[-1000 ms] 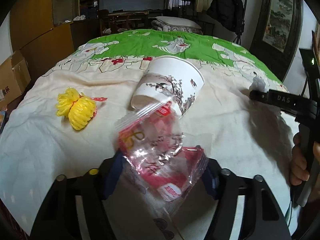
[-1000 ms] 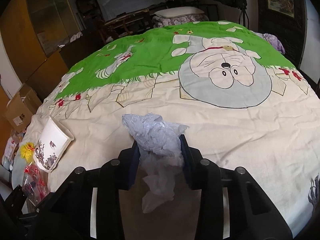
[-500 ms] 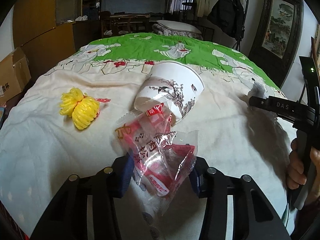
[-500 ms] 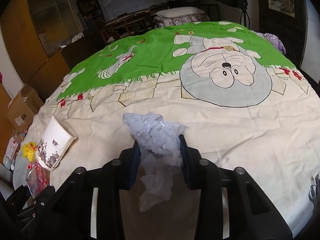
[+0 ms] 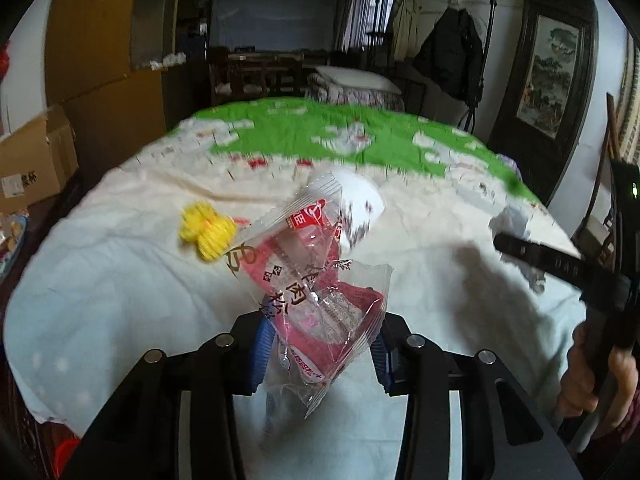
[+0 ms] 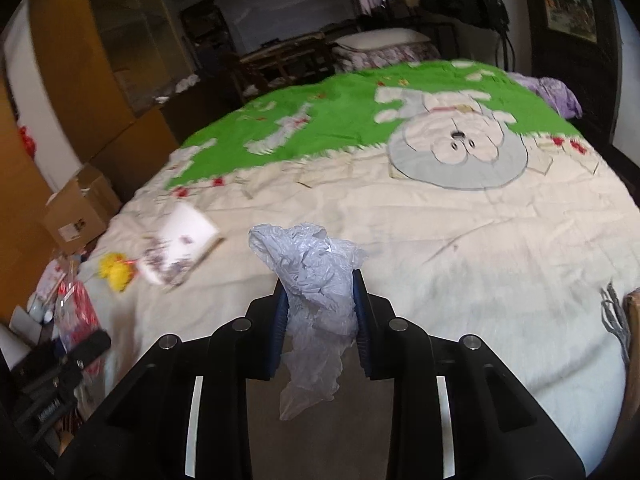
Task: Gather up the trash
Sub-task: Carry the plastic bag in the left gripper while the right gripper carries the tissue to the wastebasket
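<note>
Two claws clenched: left gripper (image 5: pixel 320 354) on wrapper (image 5: pixel 316 284), right gripper (image 6: pixel 320 322) on tissue (image 6: pixel 316 280) | bed (image 6: pixel 480 248): cup (image 6: pixel 180 246), yellow bundle (image 6: pixel 116 270) | box (image 6: pixel 78 210) beside bed

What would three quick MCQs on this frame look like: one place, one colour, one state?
1. Where does the paper cup lie?
A. on the bedspread
B. on the floor
C. in the cardboard box

2. What colour is the coiled bundle beside the cup?
A. blue
B. yellow
C. black

3. What is the right gripper doing?
A. hanging open
B. pinching the cup
C. clamping crumpled pale plastic

Key: A, it lies tipped on the cream bedspread; B, bright yellow in both views; C, plastic sits pinched between both pads.
</note>
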A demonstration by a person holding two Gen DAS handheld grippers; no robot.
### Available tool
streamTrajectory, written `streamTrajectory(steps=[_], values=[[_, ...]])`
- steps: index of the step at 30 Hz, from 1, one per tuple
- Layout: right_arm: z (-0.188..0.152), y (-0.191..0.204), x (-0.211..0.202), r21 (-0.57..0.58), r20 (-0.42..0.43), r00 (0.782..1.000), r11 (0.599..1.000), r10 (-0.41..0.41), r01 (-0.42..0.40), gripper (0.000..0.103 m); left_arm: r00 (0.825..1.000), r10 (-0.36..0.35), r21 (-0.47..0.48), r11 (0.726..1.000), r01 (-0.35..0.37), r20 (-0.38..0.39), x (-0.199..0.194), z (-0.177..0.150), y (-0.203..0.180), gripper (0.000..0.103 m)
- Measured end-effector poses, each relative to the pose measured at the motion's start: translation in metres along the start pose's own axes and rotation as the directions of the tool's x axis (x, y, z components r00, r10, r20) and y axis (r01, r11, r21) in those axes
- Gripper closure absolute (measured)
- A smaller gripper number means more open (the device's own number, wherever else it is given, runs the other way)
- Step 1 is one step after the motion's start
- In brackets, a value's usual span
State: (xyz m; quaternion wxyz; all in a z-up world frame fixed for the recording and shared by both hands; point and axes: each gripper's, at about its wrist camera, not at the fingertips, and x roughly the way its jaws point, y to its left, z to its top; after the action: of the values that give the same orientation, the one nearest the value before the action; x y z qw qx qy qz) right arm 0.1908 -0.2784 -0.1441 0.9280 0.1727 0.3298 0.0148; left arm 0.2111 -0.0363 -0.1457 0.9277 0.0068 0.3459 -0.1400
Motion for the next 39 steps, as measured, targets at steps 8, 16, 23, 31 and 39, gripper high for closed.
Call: streamTrajectory(steps=[8,16,23,31,39], values=[[0.005,0.04,-0.074,-0.07,0.119,0.986,0.992,0.115,-0.107,0.073,0.994,0.018,0.023,1.0,-0.021,0.109,-0.067,0.012,-0.015,0.061],[0.01,0.068,-0.15,-0.134,0.237,0.949,0.975,0.208,-0.18,0.073,0.973,0.049,0.041,0.997,-0.06,0.225,-0.14,0.012,-0.035,0.061],[0.001,0.092,-0.205,-0.202,0.305,0.907,0.951,0.29,-0.236,0.073,0.941,0.093,0.046,0.992,-0.114,0.326,-0.205,0.005,-0.044,0.06],[-0.019,0.116,-0.245,-0.283,0.323,0.872,0.917,0.367,-0.282,0.073,0.894,0.164,0.052,0.978,-0.204,0.417,-0.256,-0.012,-0.052,0.059],[-0.037,0.138,-0.242,-0.33,0.268,0.877,0.893,0.4,-0.306,0.072,0.885,0.224,0.029,0.966,-0.258,0.409,-0.265,-0.03,-0.028,0.059]])
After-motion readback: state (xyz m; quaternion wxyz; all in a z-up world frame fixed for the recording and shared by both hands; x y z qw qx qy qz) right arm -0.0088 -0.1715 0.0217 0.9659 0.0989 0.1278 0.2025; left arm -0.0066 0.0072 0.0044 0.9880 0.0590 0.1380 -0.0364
